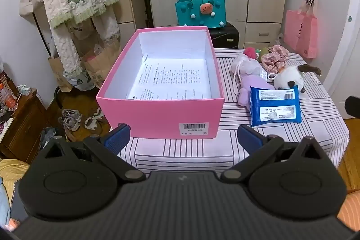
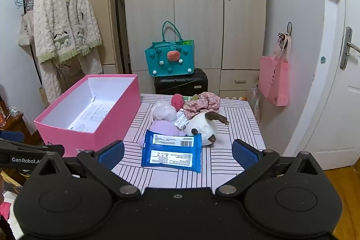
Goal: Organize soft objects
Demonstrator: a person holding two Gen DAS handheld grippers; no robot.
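Left wrist view only: shoes (image 1: 71,120) on the wood floor off the tabletop's left edge, paper bags (image 1: 99,64) under the hanging clothes, a dark wooden cabinet (image 1: 21,125) at far left. Right wrist view only: the white door with its metal handle (image 2: 347,48), and the full run of wardrobe doors (image 2: 198,6).

Tabletop (image 1: 227,150), covered in a white cloth with dark stripes. Pink box (image 1: 162,105), open, white inside, printed paper (image 1: 173,80) lying on its floor; it stands at the left edge, barcode label facing the near edge.

Soft objects, clustered toward the right edge, just beside the box but apart from it:
- blue wipes pack (image 2: 172,153), flat, nearest the near edge;
- white plush with brown ears (image 2: 203,126), touching the pack's far side;
- lilac plush (image 2: 163,128), partly under the pack;
- white gauzy pouch (image 2: 164,113);
- floral pink scrunchie (image 2: 201,104);
- red fuzzy item (image 2: 177,100) (kind unclear) toward the far edge.

Room: teal felt tote (image 2: 171,60) on a black suitcase (image 2: 181,82) beyond the far edge; pink bag (image 2: 274,80) hung on the right wall; cream fleece robe (image 2: 65,26) on a rail at left.

Left gripper (image 1: 183,138): low at the near edge, facing the box's labelled end, jaws spread wide, nothing between them. Right gripper (image 2: 178,155): at the near edge, aimed at the wipes pack, jaws wide apart, empty.
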